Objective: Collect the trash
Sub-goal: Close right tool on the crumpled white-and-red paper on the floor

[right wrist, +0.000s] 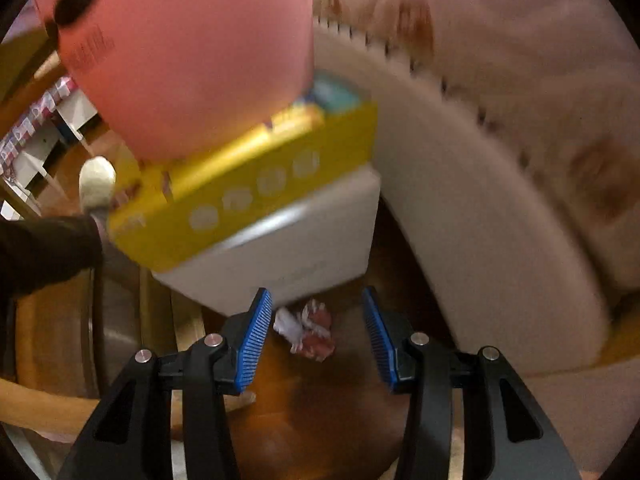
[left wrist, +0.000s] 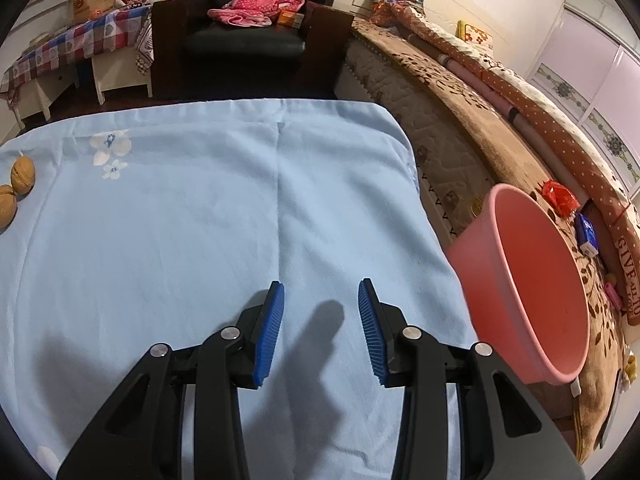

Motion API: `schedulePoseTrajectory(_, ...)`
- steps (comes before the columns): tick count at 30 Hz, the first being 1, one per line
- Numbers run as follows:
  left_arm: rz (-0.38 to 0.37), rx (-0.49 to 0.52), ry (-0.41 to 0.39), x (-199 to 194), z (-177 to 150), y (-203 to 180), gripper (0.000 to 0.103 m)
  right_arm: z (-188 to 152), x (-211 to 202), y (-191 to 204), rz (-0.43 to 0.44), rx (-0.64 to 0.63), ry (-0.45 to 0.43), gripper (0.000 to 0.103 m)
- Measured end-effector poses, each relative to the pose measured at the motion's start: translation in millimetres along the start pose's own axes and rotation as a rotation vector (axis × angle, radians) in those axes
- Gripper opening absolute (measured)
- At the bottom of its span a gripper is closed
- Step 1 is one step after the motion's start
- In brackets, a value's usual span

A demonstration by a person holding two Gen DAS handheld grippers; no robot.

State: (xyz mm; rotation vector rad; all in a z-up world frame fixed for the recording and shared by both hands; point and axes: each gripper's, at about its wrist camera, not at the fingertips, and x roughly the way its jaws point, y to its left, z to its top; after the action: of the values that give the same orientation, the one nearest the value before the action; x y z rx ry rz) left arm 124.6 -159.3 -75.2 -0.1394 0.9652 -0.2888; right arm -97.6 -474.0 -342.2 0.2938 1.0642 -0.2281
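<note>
The crumpled wrapper (right wrist: 306,330) lies on the wood floor straight ahead of the right gripper (right wrist: 316,300), framed between its half-open, empty jaws, below the pink bucket (right wrist: 188,60); the left gripper (left wrist: 321,292), also half-open and empty, hangs over the blue cloth (left wrist: 180,208), farther off

1. The right wrist view is smeared throughout; the print on the yellow box (right wrist: 256,184) ahead of the right gripper (right wrist: 316,320) cannot be read.
2. The crumpled wrapper (right wrist: 308,330) between that gripper's open jaws is too blurred to identify.
3. Up and left of it, the pink bucket (right wrist: 188,56) is cut by the top edge; its label is illegible.
4. Far left of the left gripper (left wrist: 321,308), the lower walnut (left wrist: 7,205) is cut by the frame edge.
5. The blue desk cloth (left wrist: 180,208) runs out of frame at the bottom.
</note>
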Motion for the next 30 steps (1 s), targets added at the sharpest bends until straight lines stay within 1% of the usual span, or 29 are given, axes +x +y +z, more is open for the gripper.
schedulePoseTrajectory(3,0.018,-0.002,-0.012,1,-1,3,0.039,-9,17,1,-0.005,-0.007,0.007,0.046)
schedulePoseTrajectory(8,0.031,0.029,-0.042,-2,-6,1,0.039,-22,44,2,-0.01,-0.024,0.04,0.046)
schedulePoseTrajectory(11,0.033,0.006,-0.057,-5,-9,5,0.039,-23,53,4,-0.01,-0.036,0.046,0.046)
schedulePoseTrajectory(16,0.07,-0.03,-0.1,-15,-7,10,0.039,-34,69,3,-0.027,-0.043,0.049,0.047)
schedulePoseTrajectory(20,0.095,-0.022,-0.108,-18,-5,9,0.039,-44,81,0,-0.039,-0.063,0.06,0.047)
schedulePoseTrajectory(24,0.113,-0.002,-0.104,-16,-4,6,0.039,-51,94,-7,-0.029,-0.038,0.089,0.049)
schedulePoseTrajectory(28,0.123,-0.015,-0.093,-13,-4,8,0.039,-59,104,-10,-0.023,-0.035,0.112,0.05)
schedulePoseTrajectory(30,0.139,-0.029,-0.1,-15,-3,11,0.039,-62,111,-11,-0.025,-0.043,0.127,0.051)
